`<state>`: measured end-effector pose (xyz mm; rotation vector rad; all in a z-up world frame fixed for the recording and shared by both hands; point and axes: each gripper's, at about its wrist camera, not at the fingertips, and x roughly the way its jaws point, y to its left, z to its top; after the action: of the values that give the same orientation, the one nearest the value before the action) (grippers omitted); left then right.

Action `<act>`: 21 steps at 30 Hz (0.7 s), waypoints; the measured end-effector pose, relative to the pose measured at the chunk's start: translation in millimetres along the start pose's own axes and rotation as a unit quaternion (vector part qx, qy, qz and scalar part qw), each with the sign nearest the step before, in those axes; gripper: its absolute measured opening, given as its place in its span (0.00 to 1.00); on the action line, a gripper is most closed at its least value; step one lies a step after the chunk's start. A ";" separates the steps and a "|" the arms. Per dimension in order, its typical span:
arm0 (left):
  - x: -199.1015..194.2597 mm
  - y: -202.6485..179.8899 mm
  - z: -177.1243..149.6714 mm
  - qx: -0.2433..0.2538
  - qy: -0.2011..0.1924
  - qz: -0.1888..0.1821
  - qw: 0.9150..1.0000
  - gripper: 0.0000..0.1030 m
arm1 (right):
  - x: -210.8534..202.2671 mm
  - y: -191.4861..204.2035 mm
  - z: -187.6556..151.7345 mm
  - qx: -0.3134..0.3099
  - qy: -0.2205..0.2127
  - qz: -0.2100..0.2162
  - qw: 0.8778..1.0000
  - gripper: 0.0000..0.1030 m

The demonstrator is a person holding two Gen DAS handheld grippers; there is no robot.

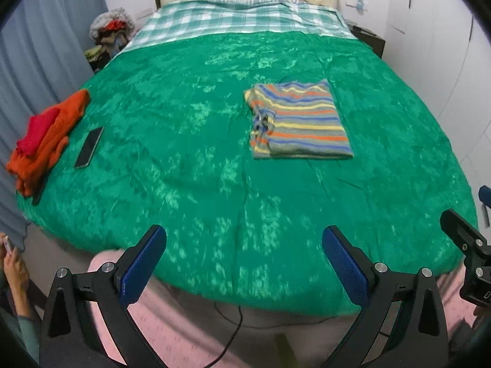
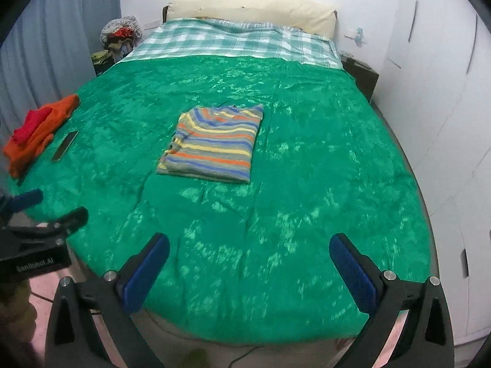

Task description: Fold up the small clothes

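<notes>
The left gripper (image 1: 244, 247) hangs at the near edge of the bed, its blue-padded fingers (image 1: 141, 265) spread wide with nothing between them. The right gripper (image 2: 249, 254) sits just beside it to the right, likewise spread and empty, also at the near edge.

Outward from both lies the green bedspread (image 1: 184, 153), and on it, around the middle of the bed, the striped garment (image 2: 214, 144), already folded into a flat, near-square packet. It lies well apart from either gripper, straight ahead and farther up the bed. From the left gripper it sits ahead and to the right; from the right gripper, ahead and slightly left, so it lies roughly between the two, with no clear nearer side. Its stripes run left to right; its slightly longer axis runs near to far, with bunched layered edges on the left side and a clean fold on the right.

At the far left edge a heap of orange and red clothes (image 1: 43, 141) lies unfolded, a phone (image 1: 89, 147) just beside it. That heap looks like the next work, and the left gripper is better placed for it.
</notes>
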<state>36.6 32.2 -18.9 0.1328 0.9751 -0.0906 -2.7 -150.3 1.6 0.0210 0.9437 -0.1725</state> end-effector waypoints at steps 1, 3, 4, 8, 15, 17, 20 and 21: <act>-6.3 -1.6 -4.6 0.001 0.002 -0.001 1.000 0.99 | -5.2 0.8 -2.1 0.001 0.004 0.002 1.000 1.00; -16.5 -2.9 -11.2 0.005 0.004 -0.007 1.000 0.99 | -13.2 4.0 -6.0 -0.005 0.008 0.005 1.000 1.00; -23.2 -4.0 -15.0 0.008 0.004 -0.009 1.000 0.99 | -17.9 6.6 -8.2 -0.012 0.009 0.006 1.000 1.00; -40.8 -9.3 -22.3 0.014 0.000 -0.010 1.000 0.99 | -37.7 11.8 -16.8 -0.032 0.000 0.000 0.999 1.00; -61.1 -14.4 -27.2 0.015 -0.012 -0.021 1.000 0.99 | -62.9 10.7 -24.4 -0.031 -0.012 -0.015 0.999 0.99; -62.3 -15.9 -27.4 0.016 -0.014 -0.020 1.000 0.99 | -66.2 7.9 -25.1 -0.028 -0.016 -0.015 0.999 0.99; -62.0 -17.5 -27.1 0.014 -0.012 -0.024 1.000 0.99 | -70.2 5.0 -24.4 -0.021 -0.020 -0.013 1.000 0.99; -61.9 -17.9 -26.9 0.013 -0.012 -0.024 1.000 0.99 | -70.7 4.3 -23.4 -0.019 -0.020 -0.013 1.000 0.99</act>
<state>-22.4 19.7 16.4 0.1329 0.9528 -0.1490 -61.4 -134.0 44.7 -0.0287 0.9072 -0.1778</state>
